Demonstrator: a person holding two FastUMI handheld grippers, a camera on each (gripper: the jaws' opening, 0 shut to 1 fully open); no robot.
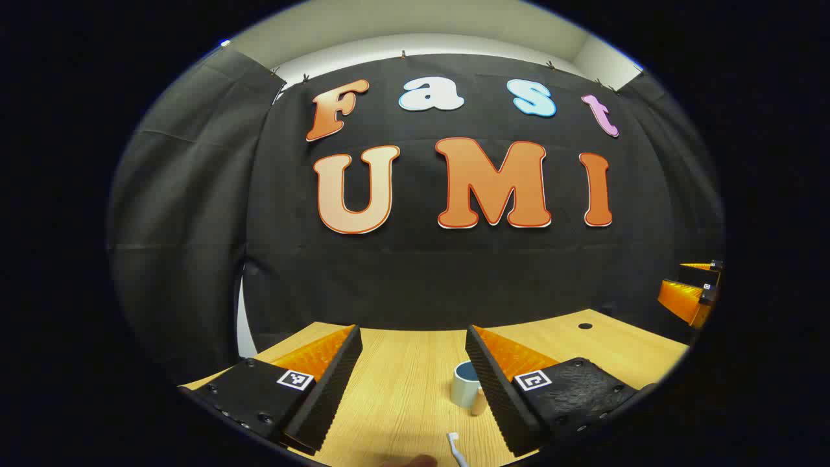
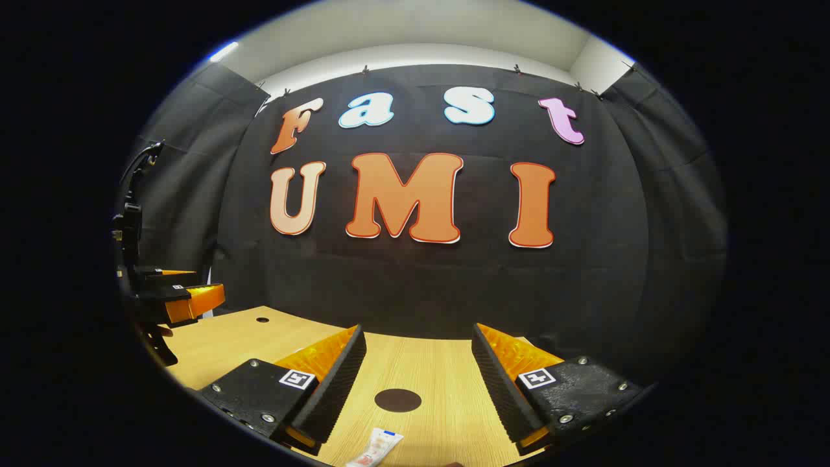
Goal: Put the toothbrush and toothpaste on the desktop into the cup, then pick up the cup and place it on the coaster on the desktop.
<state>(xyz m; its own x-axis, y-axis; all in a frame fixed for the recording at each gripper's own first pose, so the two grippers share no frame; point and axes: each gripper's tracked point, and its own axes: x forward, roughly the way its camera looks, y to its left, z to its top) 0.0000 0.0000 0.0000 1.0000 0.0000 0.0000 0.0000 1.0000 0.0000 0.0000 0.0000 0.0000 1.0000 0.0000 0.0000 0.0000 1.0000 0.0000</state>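
- In the left gripper view, nearest to us, the toothbrush [image 1: 456, 447] lies on the wooden desktop [image 1: 402, 389] at the bottom edge, its white head and pale handle pointing away from the lens; we cannot tell what the brownish shape just left of it is.
- The left gripper [image 1: 412, 373] has its 2 fingers spread wide with nothing between them; each finger carries 1 small square black-and-white marker, a coded pattern and no readable words.
- Just past the toothbrush, the cup [image 1: 464, 384] stands upright, pale outside and bluish inside, partly hidden by the right-hand finger; a small cream object touches its base, too blurred for us to name.
- Farther off, a small dark hole [image 1: 585, 325] sits in the desktop near the back wall.
- In the right gripper view, the toothpaste [image 2: 377, 447] lies flat at the bottom edge, a white tube with reddish print too small for us to read.
- The right gripper [image 2: 418, 371] is also spread wide and holds nothing.
- Beyond the toothpaste, the coaster [image 2: 397, 400], a dark round disc, lies bare on the desktop between the 2 fingers.
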